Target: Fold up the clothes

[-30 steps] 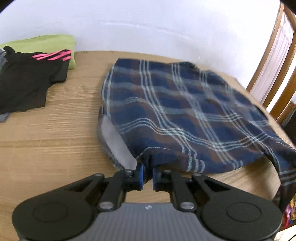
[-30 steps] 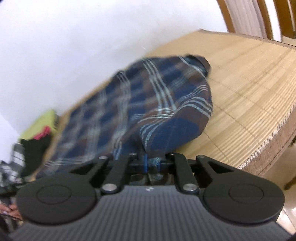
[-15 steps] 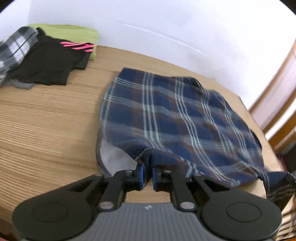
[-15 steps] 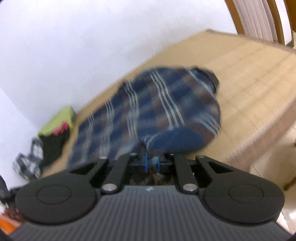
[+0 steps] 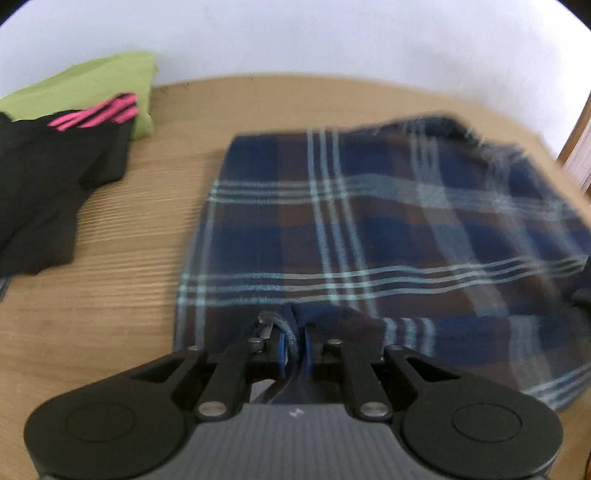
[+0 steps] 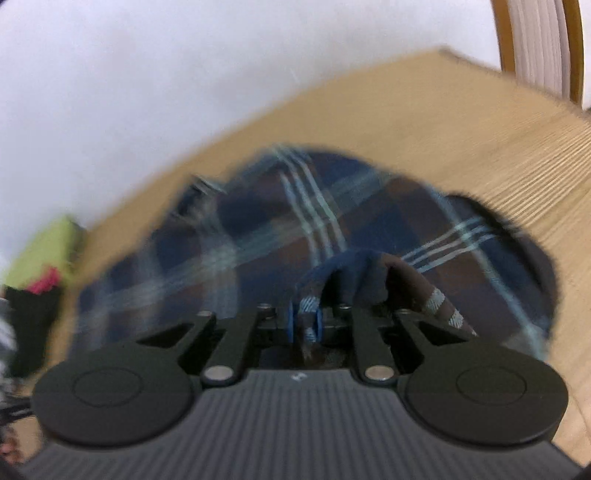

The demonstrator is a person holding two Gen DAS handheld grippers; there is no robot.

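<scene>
A: Where was the plaid garment (image 5: 369, 229)?
B: Spread on the counter (image 5: 122, 266), wood-grain top, right of the black top w/ pink stripes (image 5: 55, 184). Navy/brown plaid w/ pale blue lines. Near edge was doubled over onto itself, a folded flap lying across the front.

A: L gripper (image 5: 294, 345)?
B: Blue pads nearly together, clamped on a bunched bit of the garment's near hem; a corded seam edge ran between the pads. Jaws were just starting to part, cloth still between them.

A: R gripper (image 6: 306, 320)?
B: Same deal. Pads pinched a twisted wad of the plaid garment (image 6: 332, 221), a striped strip sat right in the gap. Jaws easing apart too, cloth still in. A brown fold w/ pale stripes draped over the R finger linkage.

A: What else near the black top?
B: Lime-green folded cloth (image 5: 92, 85) behind it, touching, up against the white wall (image 5: 332, 33). In the R view the same pair showed far left, very blurred. Wooden chair back (image 6: 539, 44) stood beyond the counter's far corner.

A: Sharpness?
B: Both views motion-smeared, esp. R; far edge of the garment couldn't be read clearly.
</scene>
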